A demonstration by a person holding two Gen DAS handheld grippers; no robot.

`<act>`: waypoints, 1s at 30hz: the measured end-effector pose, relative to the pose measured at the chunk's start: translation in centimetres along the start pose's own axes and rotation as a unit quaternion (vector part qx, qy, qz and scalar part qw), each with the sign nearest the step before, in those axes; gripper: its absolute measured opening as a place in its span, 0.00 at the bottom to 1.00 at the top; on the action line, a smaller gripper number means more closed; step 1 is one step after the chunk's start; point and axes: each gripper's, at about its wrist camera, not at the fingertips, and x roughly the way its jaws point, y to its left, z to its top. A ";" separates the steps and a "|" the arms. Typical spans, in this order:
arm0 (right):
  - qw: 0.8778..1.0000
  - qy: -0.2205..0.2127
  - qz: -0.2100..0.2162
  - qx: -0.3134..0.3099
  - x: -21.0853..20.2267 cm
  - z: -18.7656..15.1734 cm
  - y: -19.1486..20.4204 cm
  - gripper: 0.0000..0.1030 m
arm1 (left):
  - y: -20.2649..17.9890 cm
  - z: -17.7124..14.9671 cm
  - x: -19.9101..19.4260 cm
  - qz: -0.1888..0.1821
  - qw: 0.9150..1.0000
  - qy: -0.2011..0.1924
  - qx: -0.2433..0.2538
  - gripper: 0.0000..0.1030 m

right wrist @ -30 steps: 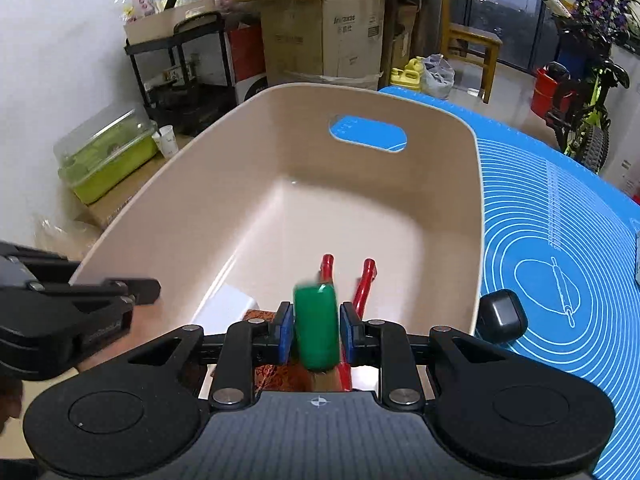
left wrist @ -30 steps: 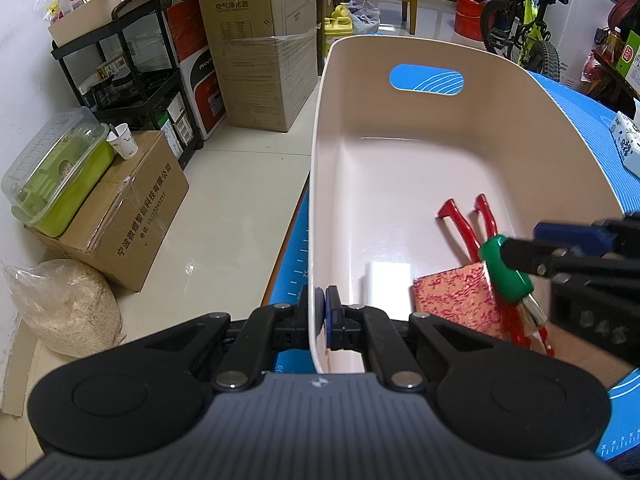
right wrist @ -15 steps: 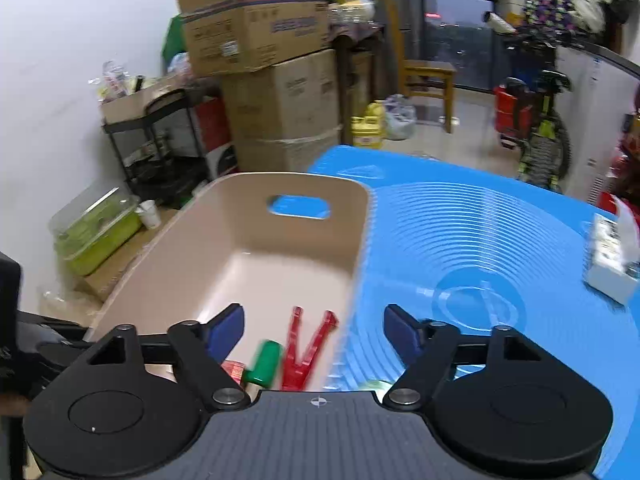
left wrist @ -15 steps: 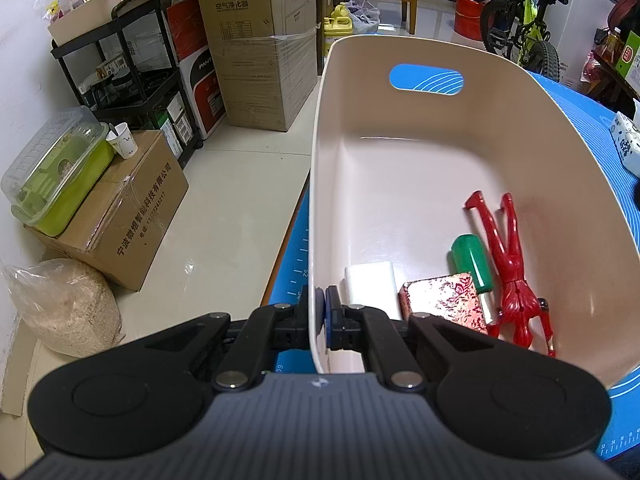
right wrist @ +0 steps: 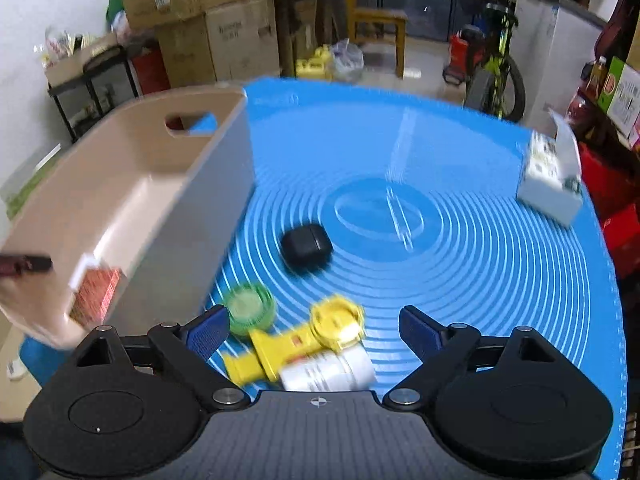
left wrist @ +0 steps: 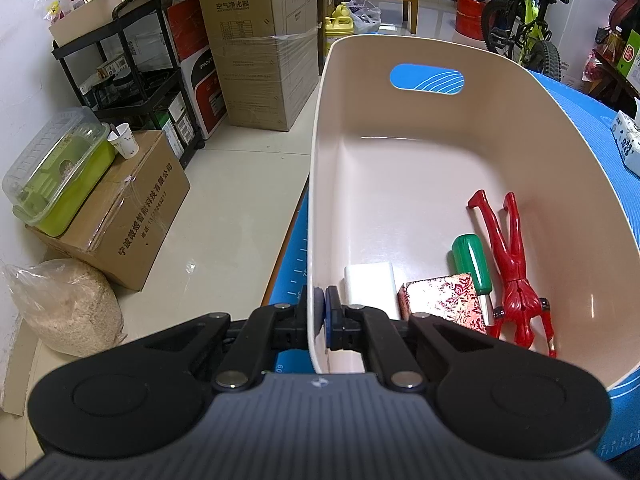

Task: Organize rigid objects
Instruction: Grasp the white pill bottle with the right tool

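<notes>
On bin point(left wrist: 320, 200) rim, left gripper point(left wrist: 323, 312) clamped.

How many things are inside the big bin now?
4, all at the near end of the bin: a white block, a red patterned box, a green-handled screwdriver, a red toy figure. The left gripper might hide something.

The beige bin point(left wrist: 400, 208) is sitting on the blue mat, holding a red figure point(left wrist: 510, 264), a green-handled screwdriver point(left wrist: 472, 264), a red patterned box point(left wrist: 442, 300) and a white block point(left wrist: 370, 286) near its closer end. Outside — lying just beside the bin — are a black case point(right wrist: 306, 246), a green cap point(right wrist: 250, 308), a yellow toy point(right wrist: 296, 346) and a white bottle point(right wrist: 330, 372).
</notes>
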 end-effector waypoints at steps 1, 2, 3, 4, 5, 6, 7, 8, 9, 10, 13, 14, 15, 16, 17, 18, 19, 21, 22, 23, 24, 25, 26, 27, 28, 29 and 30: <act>1.000 0.007 0.002 -0.003 0.3 -0.4 -0.5 0.90 | 0.0 0.0 0.0 0.000 1.000 0.000 0.000 0.07; 1.000 0.015 0.007 -0.005 0.7 -0.9 -0.9 0.90 | 0.1 0.0 0.0 0.000 1.000 0.000 -0.001 0.07; 1.000 0.022 0.011 -0.006 1.1 -1.1 -1.1 0.90 | 0.1 0.0 0.0 0.000 1.000 0.000 0.000 0.07; 0.999 0.028 0.013 -0.006 1.4 -1.5 -1.3 0.90 | 0.1 0.0 0.0 0.000 1.000 0.000 0.000 0.07; 0.999 0.037 0.015 -0.004 1.9 -1.9 -1.6 0.90 | 0.1 0.0 0.0 0.000 1.000 0.000 0.000 0.07; 0.999 0.042 0.015 -0.004 2.2 -2.0 -1.6 0.90 | 0.1 0.0 0.0 0.000 1.000 0.000 0.000 0.07; 0.999 0.047 0.016 -0.004 2.6 -2.2 -1.6 0.90 | 0.1 0.0 0.0 -0.001 1.000 0.000 0.000 0.07; 0.999 0.049 0.017 -0.005 2.9 -2.3 -1.6 0.90 | 0.1 0.0 0.0 -0.001 1.000 0.000 0.000 0.07; 0.998 0.052 0.021 -0.007 3.1 -2.5 -1.6 0.90 | 0.0 0.0 0.0 -0.001 1.000 0.000 0.000 0.07; 0.998 0.056 0.025 -0.012 3.3 -2.6 -1.5 0.90 | 0.1 0.0 0.0 -0.001 1.000 0.000 0.000 0.07; 0.998 0.059 0.025 -0.030 3.8 -2.7 -0.8 0.90 | 0.1 0.0 0.0 0.000 1.000 0.000 0.000 0.07; 0.997 0.060 0.022 -0.035 4.1 -2.8 -0.6 0.90 | 0.1 0.1 0.0 0.000 1.000 0.000 0.000 0.07; 0.997 0.061 0.020 -0.038 4.4 -2.8 -0.5 0.89 | 0.1 0.1 0.0 0.000 1.000 0.000 0.000 0.07; 0.997 0.062 0.020 -0.039 4.6 -2.8 -0.5 0.89 | 0.1 0.1 0.0 -0.001 1.000 0.000 0.000 0.07; 0.997 0.062 0.021 -0.039 4.9 -2.8 -0.5 0.89 | 0.1 0.1 0.0 -0.001 1.000 0.000 -0.001 0.07; 0.997 0.061 0.021 -0.039 5.0 -2.8 -0.4 0.88 | 0.1 0.0 0.0 -0.001 1.000 0.000 -0.001 0.07; 0.997 0.060 0.019 -0.040 5.1 -2.9 -0.3 0.85 | 0.1 0.1 0.0 0.000 1.000 0.000 0.000 0.07; 0.997 0.057 0.022 -0.038 5.1 -2.9 -0.3 0.79 | 0.1 0.0 0.0 0.000 1.000 0.000 0.000 0.07; 0.997 0.056 0.030 -0.036 5.0 -3.0 -0.4 0.75 | 0.1 0.1 0.0 0.000 1.000 0.000 0.000 0.07; 0.997 0.055 0.033 -0.035 5.0 -3.0 -0.4 0.74 | 0.2 0.1 0.0 -0.001 1.000 0.000 -0.001 0.07; 0.997 0.053 0.035 -0.035 4.8 -3.1 -0.5 0.73 | 0.2 0.1 0.0 -0.001 1.000 0.000 -0.001 0.07; 0.997 0.051 0.037 -0.034 4.7 -3.2 -0.6 0.69 | 0.2 0.1 0.0 -0.001 1.000 0.000 -0.001 0.07; 0.997 0.051 0.047 -0.028 4.6 -3.2 -0.8 0.69 | 0.1 0.1 0.0 -0.001 1.000 0.000 -0.001 0.07; 0.997 0.050 0.051 -0.017 4.5 -3.2 -1.0 0.69 | 0.1 0.1 0.0 -0.001 1.000 0.001 -0.001 0.07; 0.998 0.048 0.048 -0.008 4.3 -3.2 -1.2 0.69 | 0.2 0.1 0.0 0.000 1.000 0.000 0.000 0.07; 0.998 0.043 0.047 -0.005 4.1 -3.2 -1.3 0.68 | 0.2 0.1 0.0 0.000 1.000 0.000 0.000 0.07; 0.998 0.038 0.044 -0.005 3.8 -3.2 -1.3 0.68 | 0.2 0.1 0.0 0.000 1.000 0.000 0.000 0.07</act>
